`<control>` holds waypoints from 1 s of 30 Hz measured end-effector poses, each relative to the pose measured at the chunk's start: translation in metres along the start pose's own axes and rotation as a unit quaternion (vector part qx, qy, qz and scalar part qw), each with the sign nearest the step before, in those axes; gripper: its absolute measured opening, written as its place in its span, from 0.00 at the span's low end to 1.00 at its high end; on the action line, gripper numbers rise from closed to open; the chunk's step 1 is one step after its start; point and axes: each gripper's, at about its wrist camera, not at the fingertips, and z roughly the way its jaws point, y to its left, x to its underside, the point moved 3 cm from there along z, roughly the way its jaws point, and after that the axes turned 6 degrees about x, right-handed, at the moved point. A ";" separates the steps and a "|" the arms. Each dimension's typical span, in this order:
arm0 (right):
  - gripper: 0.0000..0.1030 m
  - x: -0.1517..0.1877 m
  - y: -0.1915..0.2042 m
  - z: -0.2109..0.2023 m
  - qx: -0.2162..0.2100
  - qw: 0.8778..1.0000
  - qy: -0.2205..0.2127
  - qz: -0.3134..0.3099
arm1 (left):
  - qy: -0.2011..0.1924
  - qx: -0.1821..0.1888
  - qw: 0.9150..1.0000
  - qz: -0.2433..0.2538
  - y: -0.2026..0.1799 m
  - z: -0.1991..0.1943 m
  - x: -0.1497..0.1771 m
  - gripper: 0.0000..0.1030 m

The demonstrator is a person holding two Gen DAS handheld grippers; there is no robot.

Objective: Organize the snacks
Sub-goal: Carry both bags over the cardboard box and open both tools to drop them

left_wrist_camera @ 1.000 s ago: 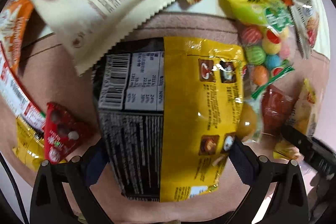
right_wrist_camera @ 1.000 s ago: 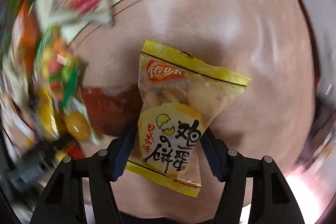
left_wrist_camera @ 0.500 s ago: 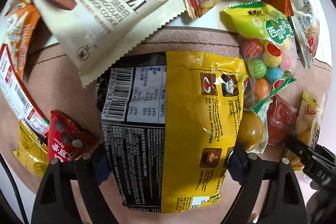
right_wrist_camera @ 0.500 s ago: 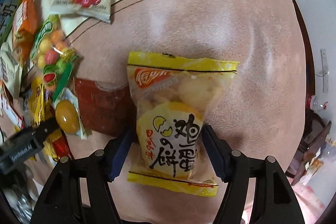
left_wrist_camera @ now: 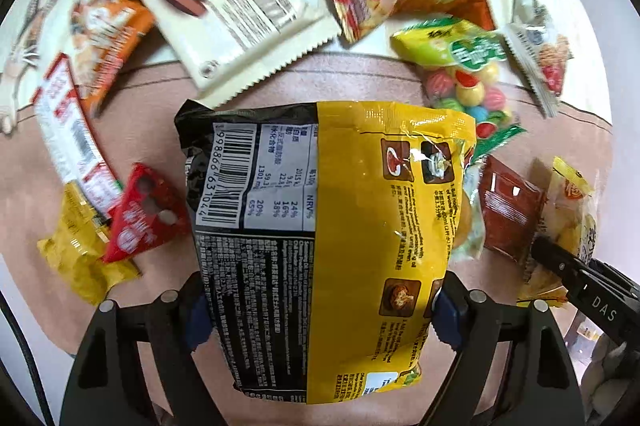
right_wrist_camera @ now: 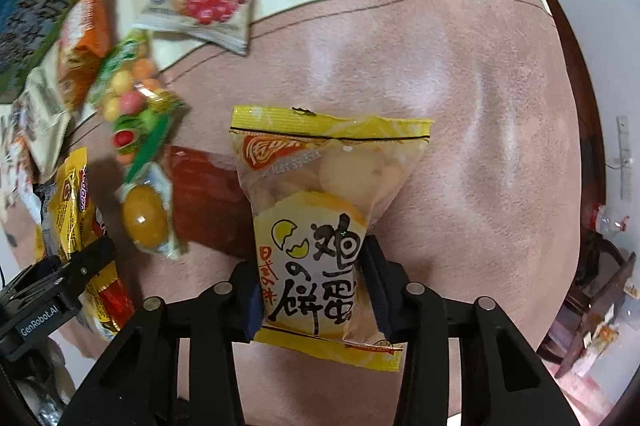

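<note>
The left gripper drew back a little with its yellow-and-black packet, uncovering more snacks beyond. The right gripper swung the egg-biscuit bag upright and steadied beside the brown sachet.

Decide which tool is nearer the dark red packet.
Right. The right tool holds its egg biscuit bag right beside the dark red packet; the left tool sits further left, past the candy.

A large yellow-and-black plastic packet is held over the pinkish-brown suede cushion, between a small red foil sachet on its left and a dark red square sachet on its right. Beyond it, a cream serrated-edge biscuit wrapper overlaps the cushion's far edge.
</note>
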 end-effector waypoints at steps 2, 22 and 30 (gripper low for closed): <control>0.42 0.006 0.005 -0.013 -0.013 1.000 -0.008 -0.010 | -0.012 0.000 1.000 -0.001 -0.004 -0.008 0.002 0.82; 0.41 -0.021 0.098 -0.258 -0.185 0.959 -0.184 -0.110 | -0.199 0.067 0.978 0.015 0.008 -0.235 -0.074 0.82; 0.41 -0.115 0.158 -0.293 -0.150 0.951 -0.251 -0.099 | -0.195 0.049 0.979 0.036 0.027 -0.247 -0.177 0.82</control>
